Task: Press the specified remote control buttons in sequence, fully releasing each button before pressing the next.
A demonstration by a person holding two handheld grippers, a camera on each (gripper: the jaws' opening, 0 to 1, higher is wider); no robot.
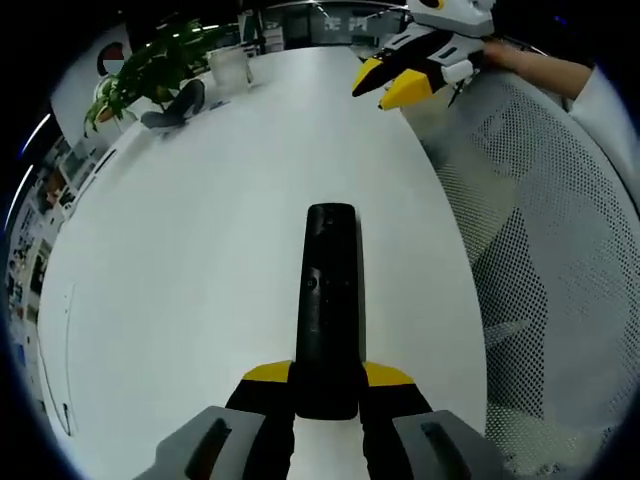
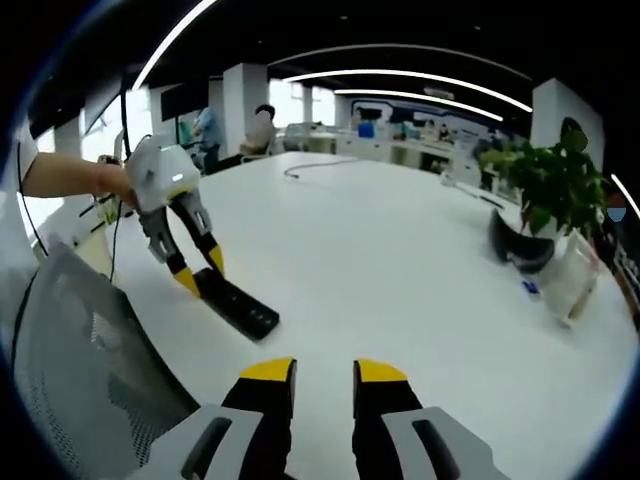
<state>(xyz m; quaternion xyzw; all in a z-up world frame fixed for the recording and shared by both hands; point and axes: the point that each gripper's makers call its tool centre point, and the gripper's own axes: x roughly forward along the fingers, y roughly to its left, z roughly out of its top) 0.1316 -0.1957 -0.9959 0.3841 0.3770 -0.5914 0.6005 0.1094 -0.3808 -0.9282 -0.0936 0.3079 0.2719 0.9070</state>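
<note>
Left claw (image 1: 328,378) clamps remote (image 1: 330,300) (right claw (image 2: 324,375) parted).

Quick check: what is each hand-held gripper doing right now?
Left hand-held gripper: closed on the black remote control.
Right hand-held gripper: open, holding nothing, above the white table.

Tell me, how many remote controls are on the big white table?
1. The black remote control lies flat on the white table near its edge by the mesh chair, its near end between the left gripper's yellow-tipped jaws. None seems hidden.
</note>
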